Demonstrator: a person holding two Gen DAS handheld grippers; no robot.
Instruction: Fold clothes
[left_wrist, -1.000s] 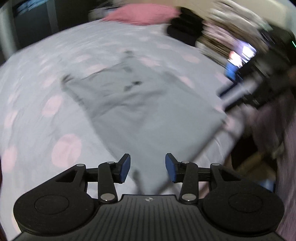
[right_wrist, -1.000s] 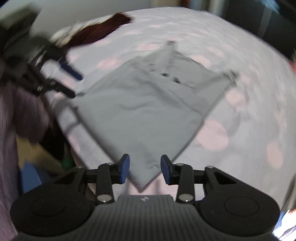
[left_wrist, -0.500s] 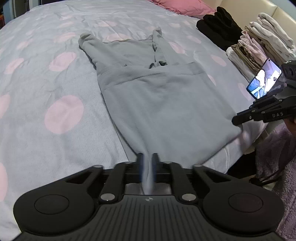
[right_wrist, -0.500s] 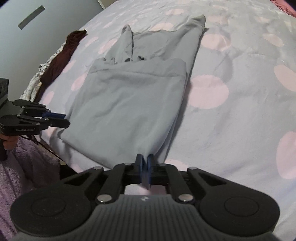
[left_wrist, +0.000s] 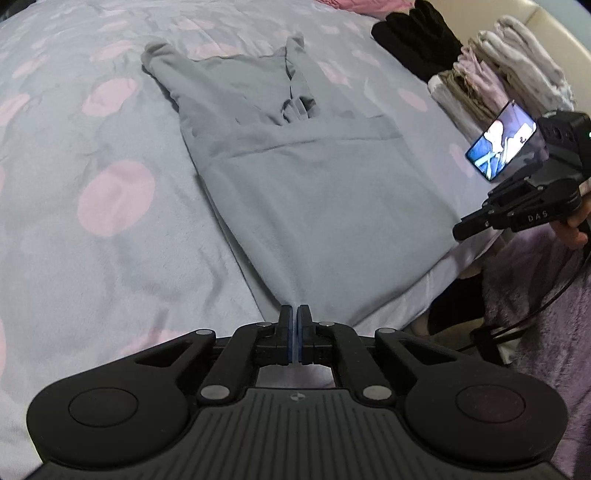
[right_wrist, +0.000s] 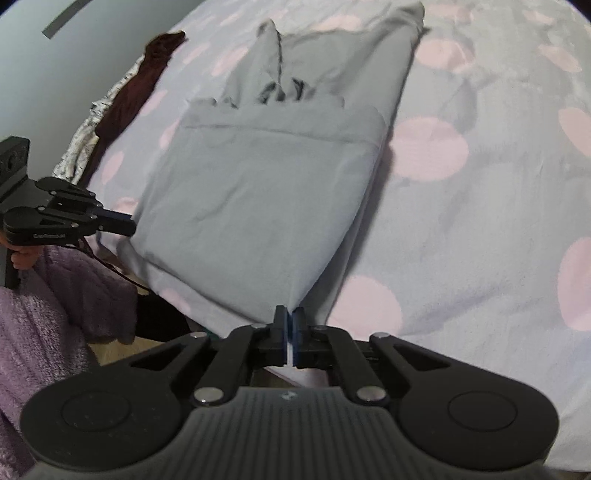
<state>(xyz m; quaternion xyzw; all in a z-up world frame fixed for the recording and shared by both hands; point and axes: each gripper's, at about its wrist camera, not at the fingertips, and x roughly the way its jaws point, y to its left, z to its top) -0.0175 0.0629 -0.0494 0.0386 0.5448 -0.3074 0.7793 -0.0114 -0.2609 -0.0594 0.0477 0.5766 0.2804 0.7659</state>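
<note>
Mid-fold: grey garment (left_wrist: 314, 206) flat on the bed (left_wrist: 92, 258), near corners pinched by left tool (left_wrist: 294, 317) and right tool (right_wrist: 289, 317), both clenched. Next, probably: lift together, carry toward far end.

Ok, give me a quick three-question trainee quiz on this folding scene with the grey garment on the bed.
1. True or false: both grippers are shut on corners of the grey garment.
2. What pattern does the bedspread show?
A. Stripes
B. Pink dots
C. Checks
3. Fill in: the left gripper and the right gripper each pinch a near ____ of the garment.

Key: 1 true; 2 B; 3 corner.
</note>
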